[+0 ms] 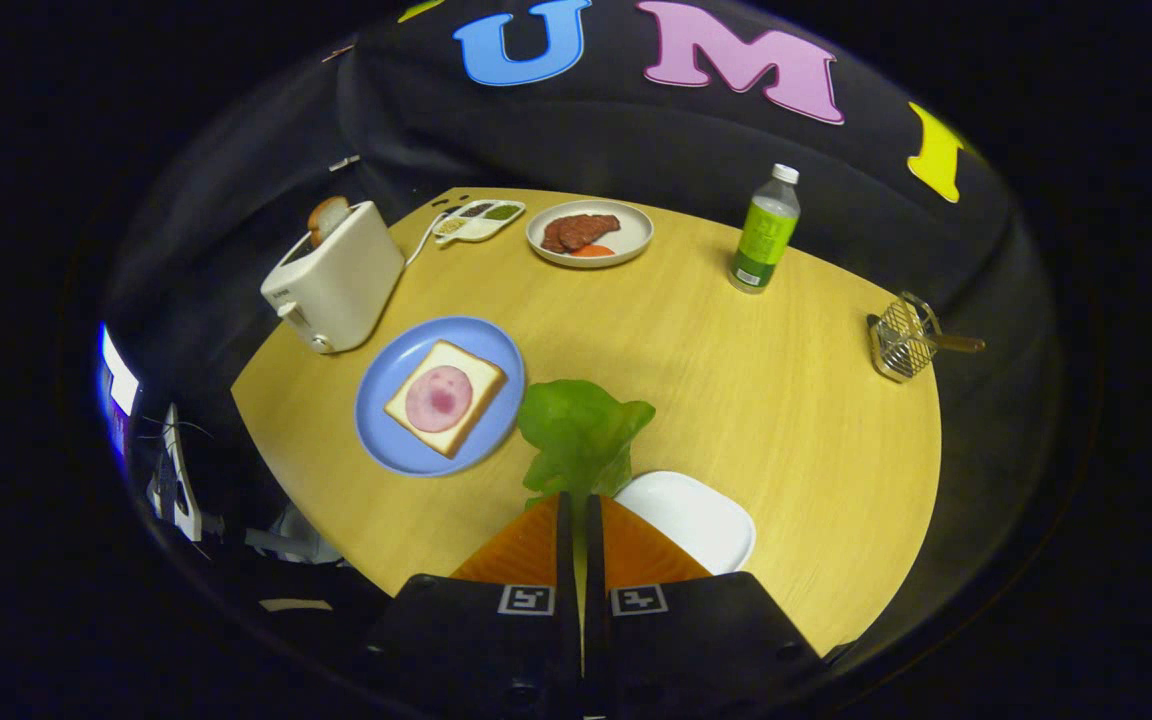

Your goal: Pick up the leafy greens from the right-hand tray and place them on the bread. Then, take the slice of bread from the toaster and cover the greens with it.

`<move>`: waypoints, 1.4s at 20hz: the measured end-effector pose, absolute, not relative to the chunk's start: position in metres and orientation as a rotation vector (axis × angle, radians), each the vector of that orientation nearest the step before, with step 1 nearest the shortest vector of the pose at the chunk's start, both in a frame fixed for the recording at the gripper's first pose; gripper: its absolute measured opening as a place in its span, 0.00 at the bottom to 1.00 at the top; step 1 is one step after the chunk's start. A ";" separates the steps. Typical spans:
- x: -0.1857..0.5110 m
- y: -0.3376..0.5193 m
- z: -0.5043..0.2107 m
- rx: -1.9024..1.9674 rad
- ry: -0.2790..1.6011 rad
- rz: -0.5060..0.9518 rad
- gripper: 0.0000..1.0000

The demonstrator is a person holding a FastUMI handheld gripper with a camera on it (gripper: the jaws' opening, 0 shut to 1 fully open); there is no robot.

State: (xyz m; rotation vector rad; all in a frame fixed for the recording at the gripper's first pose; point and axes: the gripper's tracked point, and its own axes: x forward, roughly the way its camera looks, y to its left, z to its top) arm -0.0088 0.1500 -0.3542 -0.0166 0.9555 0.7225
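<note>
My gripper (pixel 578 500) is shut on the leafy greens (pixel 578 430), which stick out ahead of the orange fingers (pixel 526 545) and hang above the wooden table. Just under and to the right of the fingers lies the white tray (pixel 701 520). Ahead to the left, a blue plate (pixel 396 445) holds a slice of bread (pixel 466 375) topped with a round of pink ham (pixel 438 398). Beyond the plate stands a white toaster (pixel 336 280) with a slice of bread (pixel 327 215) poking out of its slot.
A white plate (pixel 626 250) with brown meat and an orange slice sits at the far side. Beside it is a small divided dish (pixel 479 220). A green bottle (pixel 764 235) stands far right, a wire basket (pixel 904 340) near the right edge of the round table (pixel 736 380).
</note>
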 end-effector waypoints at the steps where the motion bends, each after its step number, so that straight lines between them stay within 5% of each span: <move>1: -0.008 0.165 -0.346 -0.011 0.945 0.743 0.06; 17: 0.007 0.307 -0.331 -0.094 0.942 0.903 0.06; 20: 0.019 0.310 -0.331 -0.090 0.923 0.871 0.53; 28: 0.023 0.299 -0.310 -0.038 0.884 0.840 0.56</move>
